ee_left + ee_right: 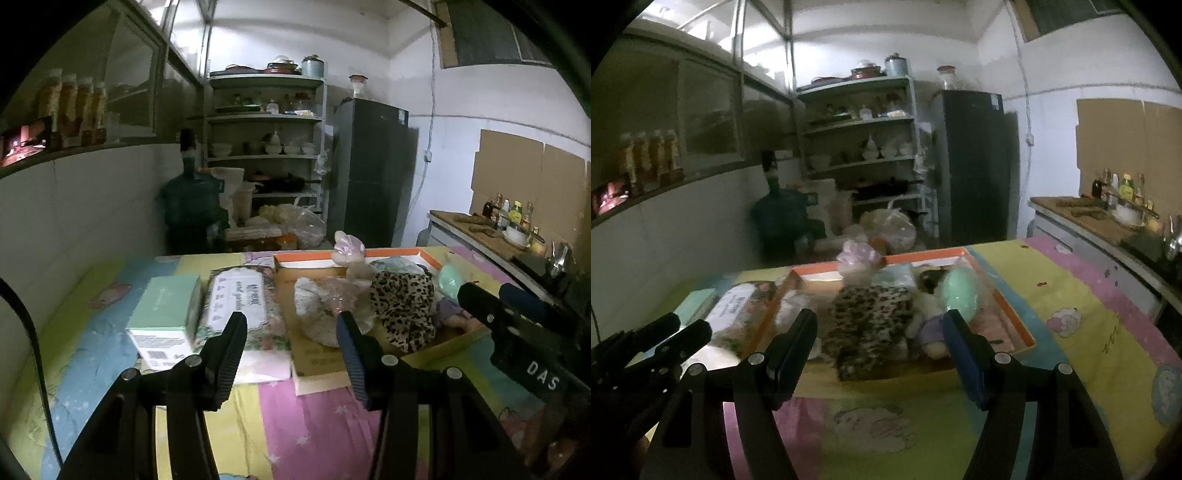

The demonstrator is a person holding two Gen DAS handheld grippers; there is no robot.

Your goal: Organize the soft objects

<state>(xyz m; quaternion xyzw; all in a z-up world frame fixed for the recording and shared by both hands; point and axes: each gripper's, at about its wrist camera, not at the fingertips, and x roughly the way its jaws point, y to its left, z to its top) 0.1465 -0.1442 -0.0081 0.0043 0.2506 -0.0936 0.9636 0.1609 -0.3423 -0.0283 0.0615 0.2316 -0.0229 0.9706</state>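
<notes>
- Two hand-held grippers hovered short of the orange-rimmed cardboard tray (1015, 314) on the desk, jaws apart, nothing between them: left hand-held gripper (291, 332), right hand-held gripper (879, 332).
- Straight ahead of the right one lay the leopard-print soft fabric bundle (871, 325), nearer it than the left.
- Beside it sat a mint plush ball (960, 291) and a crinkly clear plastic bag (328, 310).

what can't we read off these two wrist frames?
- Tray contents: leopard-print cloth covers what lies under it, both views.
- Small doll: right wrist view blurred, partly behind a finger.
- Tissue pack print: too small, left wrist.
- Green box: cut off by left gripper, right wrist.
</notes>
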